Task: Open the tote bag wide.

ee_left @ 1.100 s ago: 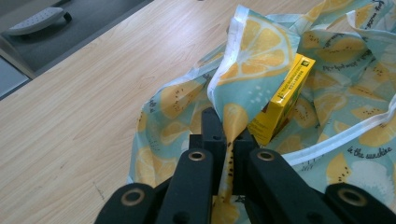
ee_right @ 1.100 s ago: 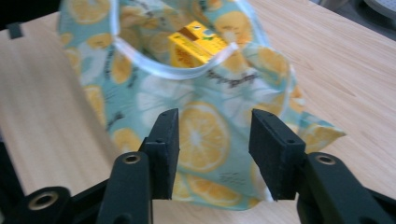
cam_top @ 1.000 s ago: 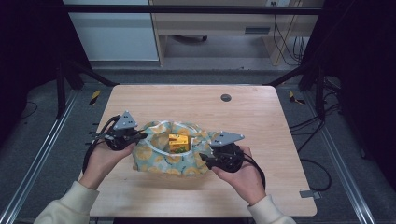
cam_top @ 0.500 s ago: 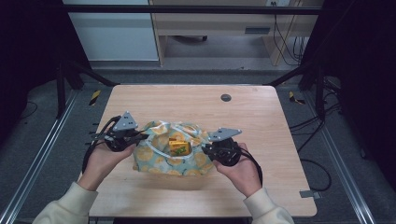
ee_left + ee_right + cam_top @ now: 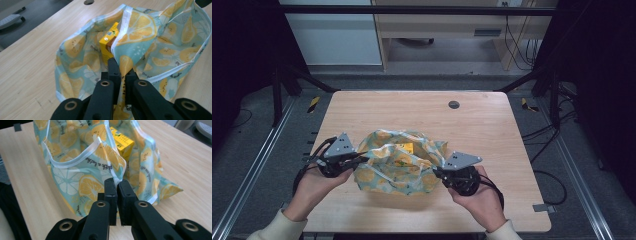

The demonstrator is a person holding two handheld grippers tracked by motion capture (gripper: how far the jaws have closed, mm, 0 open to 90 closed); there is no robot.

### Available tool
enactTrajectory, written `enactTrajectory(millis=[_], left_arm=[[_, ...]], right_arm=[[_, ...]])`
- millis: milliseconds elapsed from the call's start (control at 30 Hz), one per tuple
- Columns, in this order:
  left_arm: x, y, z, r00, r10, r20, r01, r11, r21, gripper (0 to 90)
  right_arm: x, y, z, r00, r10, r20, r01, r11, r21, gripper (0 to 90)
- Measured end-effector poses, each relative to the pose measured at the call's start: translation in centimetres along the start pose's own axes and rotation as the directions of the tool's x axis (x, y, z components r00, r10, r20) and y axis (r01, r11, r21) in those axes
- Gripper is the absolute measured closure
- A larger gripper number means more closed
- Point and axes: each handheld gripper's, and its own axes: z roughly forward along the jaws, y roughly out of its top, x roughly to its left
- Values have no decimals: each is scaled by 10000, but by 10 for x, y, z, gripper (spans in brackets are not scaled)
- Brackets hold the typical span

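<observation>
A teal cloth bag with a lemon print (image 5: 399, 172) lies on the table, its mouth held apart. A yellow carton (image 5: 404, 148) stands inside it. My left gripper (image 5: 358, 159) is shut on the bag's left rim; in the left gripper view the jaws (image 5: 120, 68) pinch a fold of the bag (image 5: 162, 37) just in front of the carton (image 5: 108, 42). My right gripper (image 5: 438, 172) is on the bag's right side. Its jaws (image 5: 117, 182) have just been closing and now pinch the white-edged rim of the bag (image 5: 75, 177). The carton (image 5: 122, 142) stands behind that rim.
The wooden table (image 5: 492, 130) has a round cable hole (image 5: 454, 104) at its far side. Black frame posts stand at both far corners, and cables lie on the floor to the right.
My right gripper has closed on the bag's right rim. Both hands have drawn slightly toward the person, and the bag's mouth is stretched wider.
</observation>
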Motion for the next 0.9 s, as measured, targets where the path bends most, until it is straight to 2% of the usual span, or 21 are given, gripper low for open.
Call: enactTrajectory(millis=[167,400,567,633,800,900], left_arm=[[-6,-7,4,9999,122,99,-124,9998,186,888],[-10,-26,9,9996,-146,246,140,9996,244,880],[-16,-35,11,9988,-180,448,167,9994,292,882],[-20,-42,14,9982,-137,576,105,9984,555,882],[-23,-55,23,9969,-182,770,101,9945,1046,878],[-24,-64,30,9950,-260,967,130,9910,1330,872]], right_arm=[[4,-9,2,10000,-12,-78,13,10000,90,870],[9,-25,9,9993,109,-370,-93,9990,439,867],[12,-33,14,9982,216,-554,-181,9979,616,840],[12,-37,18,9976,237,-656,-182,9964,829,763],[10,-33,18,9978,344,-570,-293,9958,873,552],[8,-27,16,9978,414,-514,-374,9964,760,497]])
